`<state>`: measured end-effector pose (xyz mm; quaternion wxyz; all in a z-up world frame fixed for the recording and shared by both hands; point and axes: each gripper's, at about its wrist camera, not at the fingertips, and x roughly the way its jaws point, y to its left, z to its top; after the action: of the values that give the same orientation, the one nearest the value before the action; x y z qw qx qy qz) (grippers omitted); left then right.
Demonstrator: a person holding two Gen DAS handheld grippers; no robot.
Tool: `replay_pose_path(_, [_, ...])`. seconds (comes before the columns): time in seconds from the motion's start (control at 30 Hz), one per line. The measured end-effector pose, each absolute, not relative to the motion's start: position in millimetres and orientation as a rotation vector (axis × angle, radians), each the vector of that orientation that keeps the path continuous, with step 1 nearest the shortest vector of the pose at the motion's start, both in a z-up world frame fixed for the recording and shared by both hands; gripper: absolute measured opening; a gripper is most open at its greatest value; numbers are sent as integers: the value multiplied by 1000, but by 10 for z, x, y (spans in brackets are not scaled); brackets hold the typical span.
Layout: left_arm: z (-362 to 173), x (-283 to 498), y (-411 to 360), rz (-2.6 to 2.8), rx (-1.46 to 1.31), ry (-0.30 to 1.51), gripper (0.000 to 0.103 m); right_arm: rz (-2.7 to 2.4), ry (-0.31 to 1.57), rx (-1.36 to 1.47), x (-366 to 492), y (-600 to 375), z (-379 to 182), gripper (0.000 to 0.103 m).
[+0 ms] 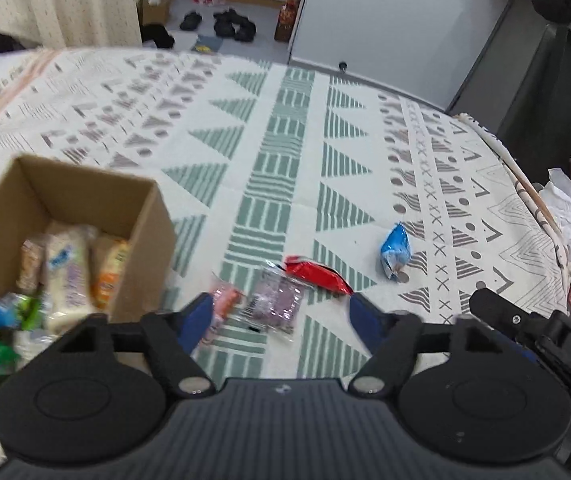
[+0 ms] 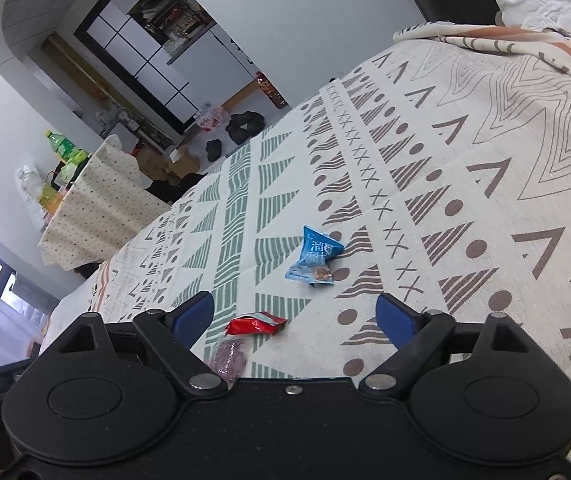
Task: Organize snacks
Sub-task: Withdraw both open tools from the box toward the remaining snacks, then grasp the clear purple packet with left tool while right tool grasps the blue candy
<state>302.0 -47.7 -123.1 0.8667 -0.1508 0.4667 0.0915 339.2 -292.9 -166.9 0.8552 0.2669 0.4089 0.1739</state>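
Three loose snack packets and one small pink one lie on the patterned cloth of the counter (image 1: 285,128), beside a cardboard box (image 1: 85,200) that stands toward the counter's left side and already holds several wrapped snacks (image 1: 65,272).

From the left wrist view, the left tongs (image 1: 281,316) hang over the cloth with their blue pads spread apart. A clear packet with purple contents (image 1: 273,300) lies directly between the two pads, though they do not press on it. The pink packet (image 1: 225,300) sits just beside the left pad, nearer the box. A red packet (image 1: 317,276) lies just beyond the purple one, touching or overlapping its far corner. A blue packet (image 1: 395,252) rests farther right, apart from the rest.

From the right wrist view, the right tongs (image 2: 297,320) are also spread wide and hold nothing. The red packet (image 2: 255,323) lies between their pads, closer to the left one, untouched. The purple packet (image 2: 227,356) shows low beside the left finger. The blue packet (image 2: 315,258) lies ahead of the tongs, near the middle of the cloth.
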Motion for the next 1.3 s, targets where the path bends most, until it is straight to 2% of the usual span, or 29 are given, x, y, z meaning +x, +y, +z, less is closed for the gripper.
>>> replay_pose_path(0.2, [-1539, 3247, -497, 181, -326, 1026, 53, 371, 869, 559, 3512, -2890, -1771, 80])
replay_pose_path(0.4, [-1799, 3466, -466, 175, -337, 1073, 47, 367, 879, 580, 3702, -2828, -1904, 79])
replay_pose_path(0.8, [-2075, 3662, -404, 171, -346, 1115, 47, 328, 924, 599, 4040, -2659, -2234, 77])
replay_pose_path(0.97, [-2085, 3629, -501, 154, -265, 1118, 45, 329, 926, 573, 4154, -2549, -2256, 75])
replay_pose_path(1.1, [-2064, 3599, -462, 158, -276, 1121, 35, 333, 932, 554, 4213, -2493, -2273, 70])
replay_pose_path(1.17, [-2048, 3592, -450, 168, -279, 1123, 33, 333, 937, 544, 4240, -2453, -2285, 66])
replay_pose_path(1.27, [-2009, 3574, -440, 174, -290, 1122, 32, 334, 945, 520, 4285, -2403, -2323, 57])
replay_pose_path(1.3, [-1989, 3567, -430, 174, -299, 1120, 32, 330, 946, 508, 4290, -2391, -2327, 48])
